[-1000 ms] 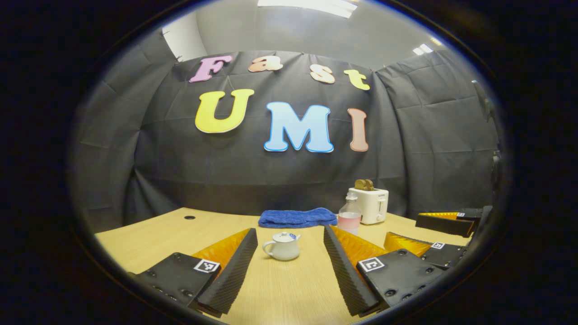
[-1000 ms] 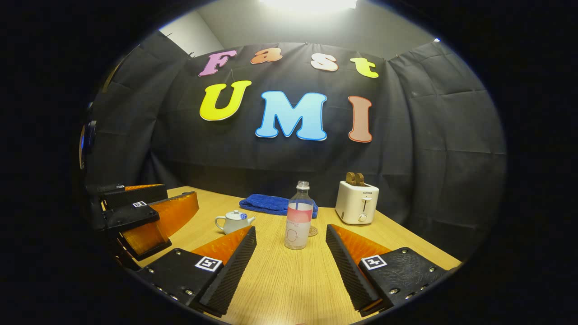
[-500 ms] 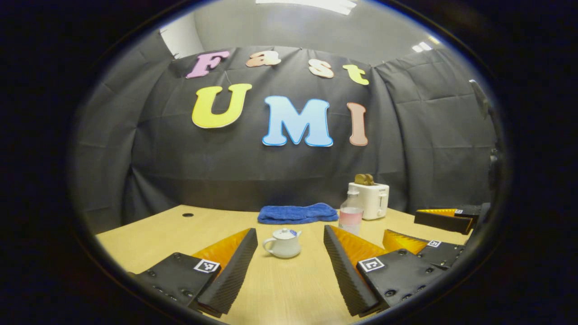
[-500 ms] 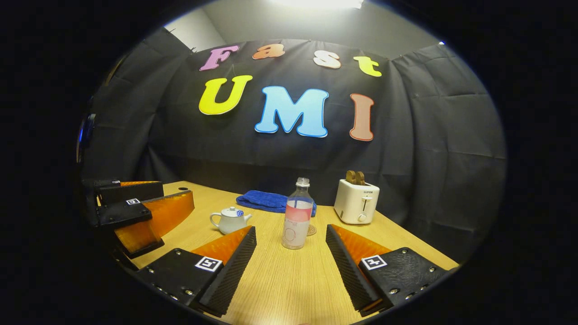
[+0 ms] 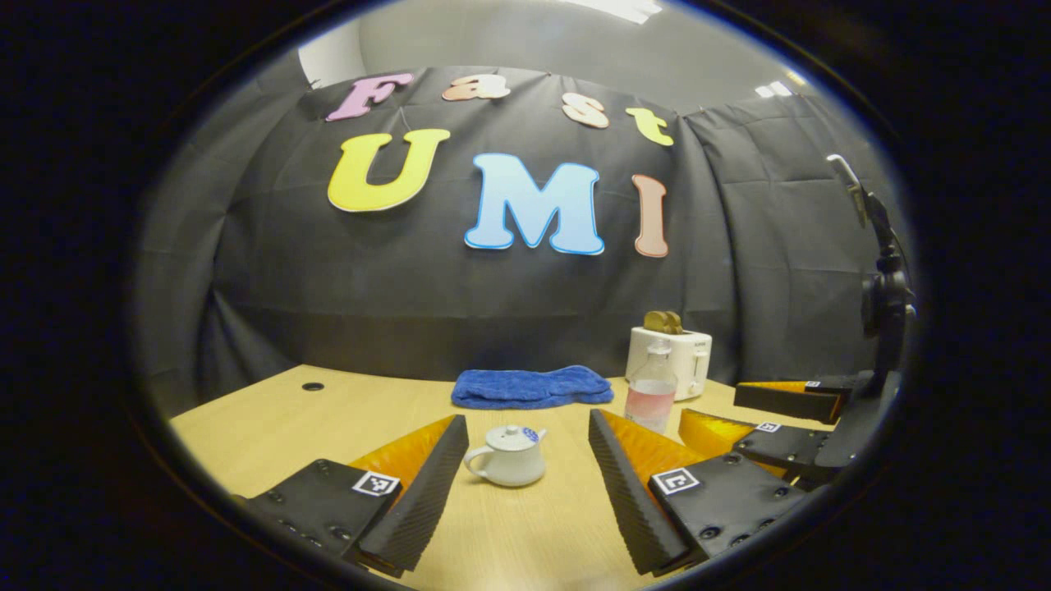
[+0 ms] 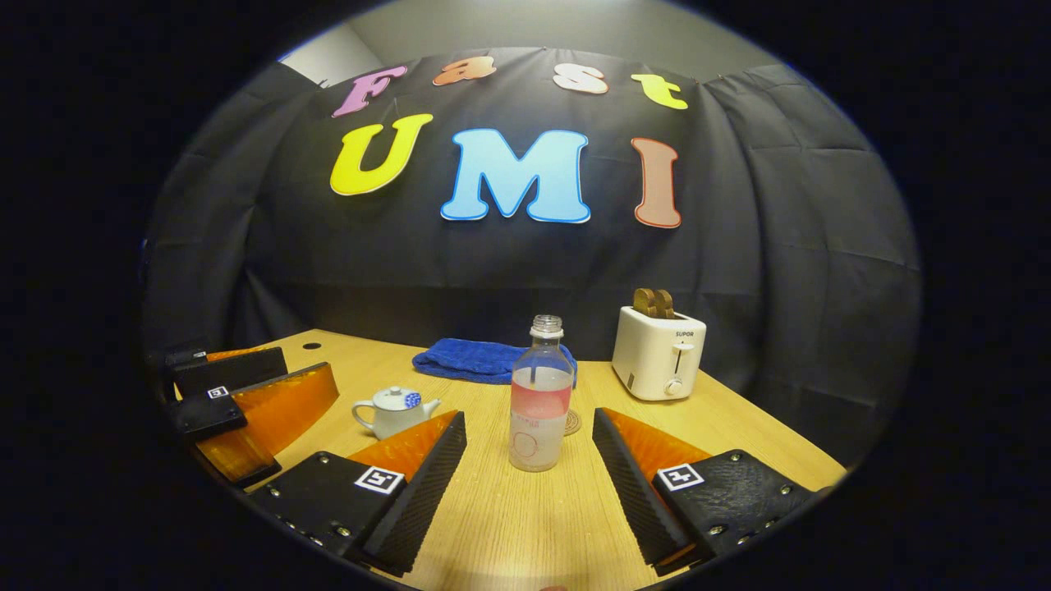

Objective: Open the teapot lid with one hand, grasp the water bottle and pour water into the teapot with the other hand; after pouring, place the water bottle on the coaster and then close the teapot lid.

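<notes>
Fingers of the left gripper (image 5: 525,472) are spread wide above the wooden surface (image 5: 271,423), holding nothing, and the white teapot (image 5: 507,455) sits between them a little farther ahead, its lid (image 5: 511,437) on and its handle toward the left finger. Those of the right gripper (image 6: 530,476) are spread as well, empty, with the water bottle (image 6: 539,398) standing upright just ahead of the gap, capless and holding some clear water. A small round coaster (image 6: 571,423) lies on the surface right behind the bottle, partly hidden by it. In the right gripper view the teapot (image 6: 392,410) is off to the left of the bottle, near the tip of the left-hand finger, and the left gripper (image 6: 246,402) shows at the far left edge. A folded blue towel (image 6: 472,361) lies at the back of the surface, and a white toaster (image 6: 657,353) with two slices of bread (image 6: 653,302) sticking up stands to its right. In the left gripper view the bottle (image 5: 653,386) stands in front of the toaster (image 5: 686,361), and the right gripper (image 5: 780,419) shows at the right, also spread.
</notes>
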A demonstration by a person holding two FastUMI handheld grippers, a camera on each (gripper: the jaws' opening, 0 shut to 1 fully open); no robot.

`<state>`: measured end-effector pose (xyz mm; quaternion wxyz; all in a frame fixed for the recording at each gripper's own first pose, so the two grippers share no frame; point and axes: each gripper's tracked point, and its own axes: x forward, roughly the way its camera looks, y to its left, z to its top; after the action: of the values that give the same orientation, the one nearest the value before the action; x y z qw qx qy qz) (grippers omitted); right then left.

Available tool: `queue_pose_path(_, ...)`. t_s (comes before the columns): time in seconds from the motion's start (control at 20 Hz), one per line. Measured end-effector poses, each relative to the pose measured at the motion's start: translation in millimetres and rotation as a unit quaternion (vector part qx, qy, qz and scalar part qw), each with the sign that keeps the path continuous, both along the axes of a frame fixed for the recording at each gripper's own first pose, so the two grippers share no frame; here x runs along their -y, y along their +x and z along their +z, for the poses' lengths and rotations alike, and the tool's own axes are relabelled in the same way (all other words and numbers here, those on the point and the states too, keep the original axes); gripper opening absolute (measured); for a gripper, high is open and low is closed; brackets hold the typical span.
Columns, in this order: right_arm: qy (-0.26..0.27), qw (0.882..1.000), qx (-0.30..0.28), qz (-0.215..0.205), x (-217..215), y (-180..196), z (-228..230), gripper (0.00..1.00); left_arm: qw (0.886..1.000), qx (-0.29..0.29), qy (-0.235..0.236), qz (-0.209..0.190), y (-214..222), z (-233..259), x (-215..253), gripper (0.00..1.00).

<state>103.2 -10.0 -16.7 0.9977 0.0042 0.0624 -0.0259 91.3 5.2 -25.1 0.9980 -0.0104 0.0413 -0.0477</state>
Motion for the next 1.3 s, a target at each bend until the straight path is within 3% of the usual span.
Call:
queue_pose_path(0.3, 0.006, 0.998, -0.052, -0.022, 11.3, 52.8, -25.5, 0.96, 0.999, -0.013, 0.014, -0.037, 53.4, -12.7, -0.4, 0.96)
queue_pose_path(0.75, -0.012, 0.998, -0.054, -0.026, 17.5, 95.4, -41.3, 0.96, 0.998, -0.049, 0.001, -0.050, 116.8, -48.5, -1.8, 0.96)
queue_pose_path(1.3, 0.010, 0.997, -0.078, -0.011, 18.4, 110.3, -69.7, 0.97, 0.996, -0.069, -0.009, -0.052, 129.0, -76.3, 7.3, 0.96)
